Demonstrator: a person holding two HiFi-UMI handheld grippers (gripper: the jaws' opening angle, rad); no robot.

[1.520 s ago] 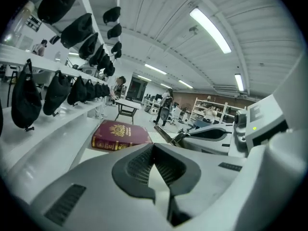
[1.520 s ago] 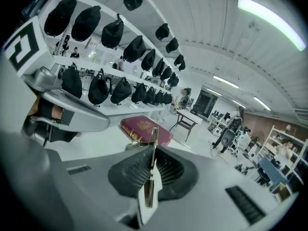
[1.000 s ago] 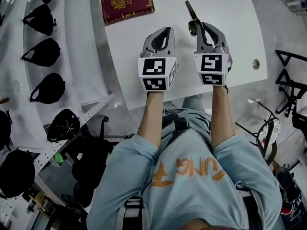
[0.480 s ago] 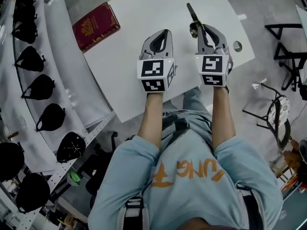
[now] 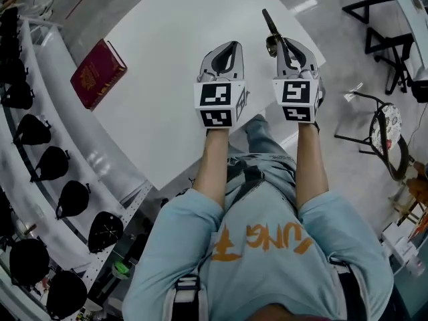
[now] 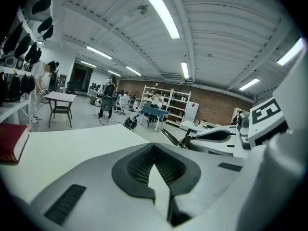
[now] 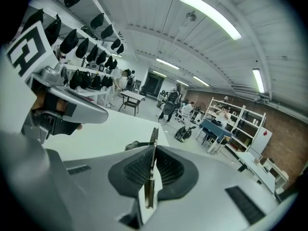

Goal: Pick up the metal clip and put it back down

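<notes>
Upper centre-right, over the white table [image 5: 167,79]: metal clip [image 5: 270,27] pinched edge-on by the right gripper [image 5: 286,44], held above the tabletop. Just left, left gripper [image 5: 226,51] closed tight on nothing. Far left, red book [image 5: 97,73] lying flat.

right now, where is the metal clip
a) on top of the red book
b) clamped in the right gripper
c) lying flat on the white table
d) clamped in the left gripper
b: the right gripper view shows the metal clip standing edge-on between the closed jaws of the right gripper, its end sticking out past the tips, while the left gripper is shut on nothing.
</notes>
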